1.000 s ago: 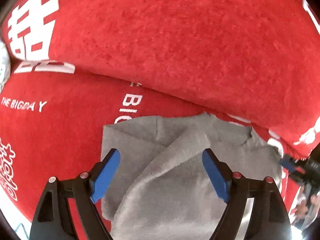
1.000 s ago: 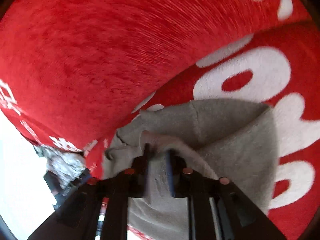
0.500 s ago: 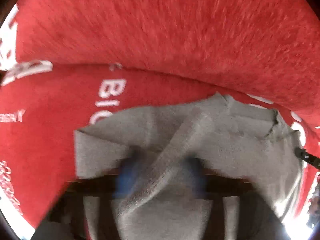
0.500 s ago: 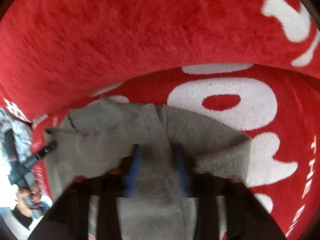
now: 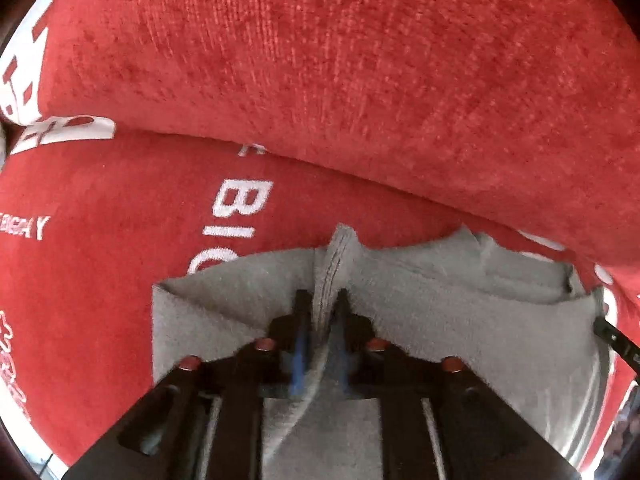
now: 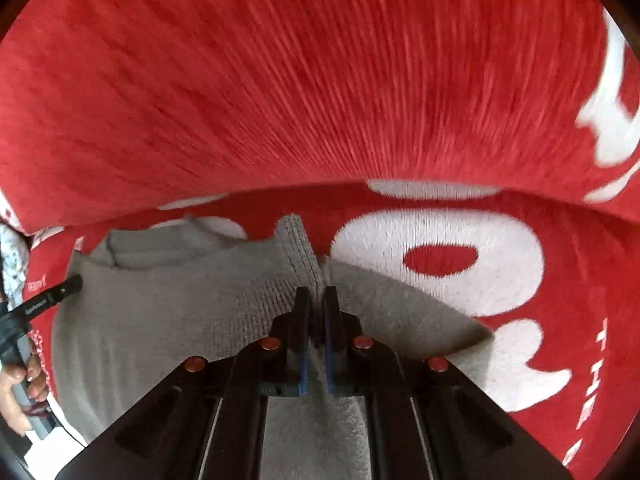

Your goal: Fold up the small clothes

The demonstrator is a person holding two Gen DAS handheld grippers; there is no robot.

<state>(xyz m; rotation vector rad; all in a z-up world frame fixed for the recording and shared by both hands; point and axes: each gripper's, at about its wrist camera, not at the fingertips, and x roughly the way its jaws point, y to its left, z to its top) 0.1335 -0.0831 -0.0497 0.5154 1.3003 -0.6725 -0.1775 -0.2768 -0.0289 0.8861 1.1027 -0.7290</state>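
1. A small grey knitted garment (image 5: pixel 460 320) is seen lying on a red plush blanket (image 5: pixel 120 280) printed with white lettering, under the bulging red fold (image 5: pixel 360 80) that fills the upper part of both views.
2. The left gripper (image 5: pixel 324 312) has just been closing; a raised ridge of the grey knit is pinched between its blue-padded jaws, the pleat running toward twelve o'clock.
3. The right gripper (image 6: pixel 316 304) is clamped nearly shut, and a ribbed edge of the same garment (image 6: pixel 168 312) is caught between its pads.
4. At nine o'clock in the right wrist view the other tool is visible, held in a person's hand (image 6: pixel 16 384).
5. Judged from the cloth, only the grasp is done: both edges are held, yet the garment is rumpled, with one flap turned over at four o'clock in the right view.
6. Lifting, carrying the held edge across and flattening the fold appear to remain; whether any fold has been completed cannot be told.
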